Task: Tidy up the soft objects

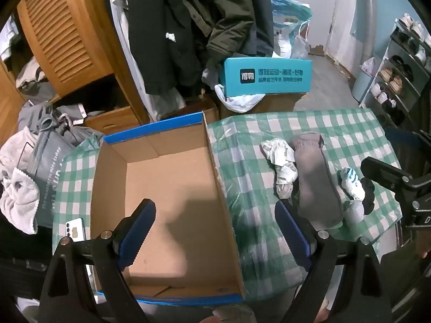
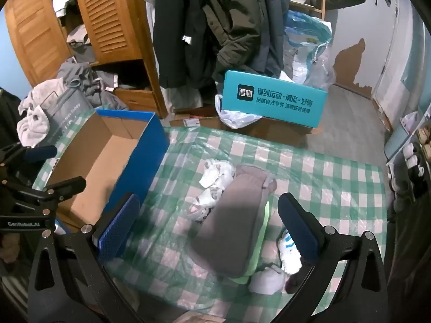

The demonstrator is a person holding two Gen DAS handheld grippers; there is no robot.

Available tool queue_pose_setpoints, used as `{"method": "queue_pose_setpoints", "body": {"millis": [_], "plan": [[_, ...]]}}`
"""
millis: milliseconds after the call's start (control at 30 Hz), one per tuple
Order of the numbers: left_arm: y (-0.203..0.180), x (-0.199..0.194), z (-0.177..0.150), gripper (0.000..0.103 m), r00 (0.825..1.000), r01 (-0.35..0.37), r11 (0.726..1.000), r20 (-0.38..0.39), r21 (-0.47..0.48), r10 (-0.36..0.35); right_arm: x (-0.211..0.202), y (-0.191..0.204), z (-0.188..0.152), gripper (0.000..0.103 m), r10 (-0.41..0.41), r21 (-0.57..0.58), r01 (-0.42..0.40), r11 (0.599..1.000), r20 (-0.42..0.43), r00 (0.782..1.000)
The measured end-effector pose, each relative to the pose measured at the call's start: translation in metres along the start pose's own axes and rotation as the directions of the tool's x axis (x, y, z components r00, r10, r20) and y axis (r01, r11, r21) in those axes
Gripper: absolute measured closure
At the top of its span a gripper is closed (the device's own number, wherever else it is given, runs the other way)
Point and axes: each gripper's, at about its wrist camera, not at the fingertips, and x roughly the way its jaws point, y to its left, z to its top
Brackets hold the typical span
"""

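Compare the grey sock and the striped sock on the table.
The grey sock is much the larger; the striped sock is small. The grey sock is plain grey with a green edge showing; the striped sock is white with blue stripes. The grey sock lies stretched out flat; the striped sock is bunched up. Both lie on the checked tablecloth, outside the cardboard box, and neither is held.

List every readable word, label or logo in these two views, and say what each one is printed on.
"得物" logo, then "得到运动·潮流·好物": teal box behind the table.
Second line below it: roughly "品牌官方专供 得物联合保障", small, partly uncertain.
"GenRobot.AI": body of the left gripper, seen from the right wrist view.
"The weather is nice today": grey bag left of the cardboard box; larger letters below are cut off.
Label on flattened carton: too small.
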Motion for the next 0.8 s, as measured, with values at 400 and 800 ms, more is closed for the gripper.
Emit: {"method": "queue_pose_setpoints", "body": {"millis": [400, 800], "plan": [[0.009, 0.008, 0.001, 0.012, 0.998, 0.049, 0.999, -0.030, -0.018, -0.050, 0.001, -0.001, 0.000, 0.001, 0.004, 0.000, -0.004, 1.000, -0.003, 1.000], [0.000, 0.008, -0.001, 0.012, 1.000, -0.001, 1.000, -0.015, -0.003, 0.001, 0.006, -0.006, -0.002, 0.001, -0.016, 0.009, 0.016, 1.000, -0.017, 1.000]]}}
